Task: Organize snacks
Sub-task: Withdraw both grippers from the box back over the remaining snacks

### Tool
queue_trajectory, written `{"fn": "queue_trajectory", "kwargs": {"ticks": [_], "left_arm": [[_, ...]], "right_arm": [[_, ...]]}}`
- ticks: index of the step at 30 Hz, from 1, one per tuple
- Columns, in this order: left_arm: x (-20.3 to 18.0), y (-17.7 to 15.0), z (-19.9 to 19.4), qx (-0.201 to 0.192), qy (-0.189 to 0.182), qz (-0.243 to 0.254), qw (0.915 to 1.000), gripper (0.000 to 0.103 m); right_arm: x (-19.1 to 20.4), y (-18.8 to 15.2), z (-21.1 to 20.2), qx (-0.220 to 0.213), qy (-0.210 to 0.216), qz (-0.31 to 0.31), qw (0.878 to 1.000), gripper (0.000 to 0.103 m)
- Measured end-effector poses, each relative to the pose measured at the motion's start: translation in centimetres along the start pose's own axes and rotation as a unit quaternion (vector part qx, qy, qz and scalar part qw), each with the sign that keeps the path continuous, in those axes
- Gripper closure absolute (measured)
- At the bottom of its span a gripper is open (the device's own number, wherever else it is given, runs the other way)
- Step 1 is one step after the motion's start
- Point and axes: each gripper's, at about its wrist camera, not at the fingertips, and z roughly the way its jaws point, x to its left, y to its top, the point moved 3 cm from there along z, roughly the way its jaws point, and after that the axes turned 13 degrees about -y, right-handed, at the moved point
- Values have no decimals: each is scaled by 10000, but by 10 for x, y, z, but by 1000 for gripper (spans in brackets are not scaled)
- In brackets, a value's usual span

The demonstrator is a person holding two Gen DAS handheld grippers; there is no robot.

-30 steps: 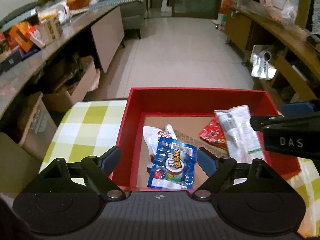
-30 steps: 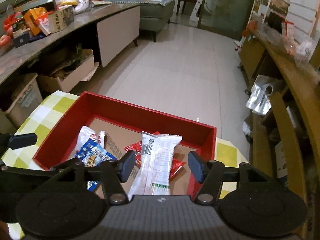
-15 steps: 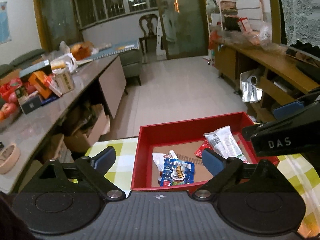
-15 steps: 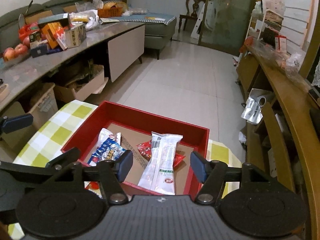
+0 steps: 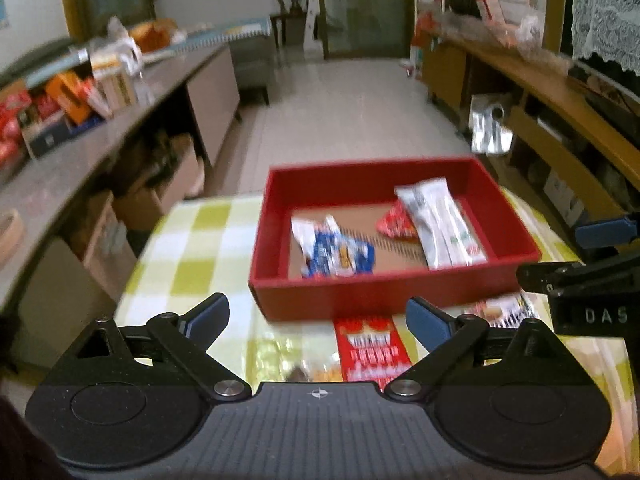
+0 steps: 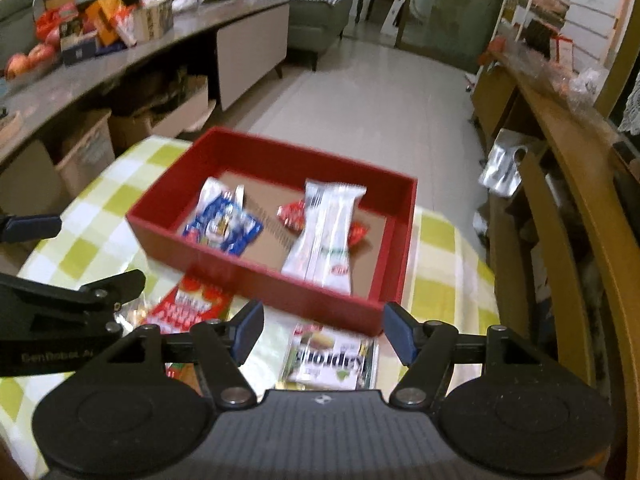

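Note:
A red box (image 5: 360, 300) (image 6: 256, 276) sits on the green-checked table. It holds a blue snack packet (image 5: 340, 256) (image 6: 224, 228), a small red packet (image 5: 394, 226) (image 6: 292, 214) and a long white packet (image 5: 440, 224) (image 6: 328, 236). In front of the box on the cloth lie a red packet (image 5: 370, 350) (image 6: 188, 308) and a white-and-green packet (image 6: 332, 358) (image 5: 500, 312). My left gripper (image 5: 318, 320) is open and empty above the red packet. My right gripper (image 6: 324, 330) is open and empty above the white-and-green packet.
A long counter (image 5: 80, 120) with boxes and snacks runs along the left. A wooden shelf unit (image 6: 560, 184) stands to the right. The table edge (image 5: 132, 264) drops off at the left beyond the box. Tiled floor (image 5: 352, 120) lies beyond.
Both grippers have pulled back from over the box toward the near side of the table. The loose packets in front of the box have come into view. Both stay open.

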Motion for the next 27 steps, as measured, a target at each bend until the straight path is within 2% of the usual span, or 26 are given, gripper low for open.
{"fn": "queue_trajectory", "kwargs": {"ticks": [12, 27], "left_arm": [[3, -34, 8, 853, -284, -334, 9954, 4], [6, -53, 13, 1277, -105, -354, 9911, 1]], "right_arm": [[16, -28, -1, 373, 102, -277, 9989, 30], [22, -52, 8, 775, 14, -513, 9957, 30]]}}
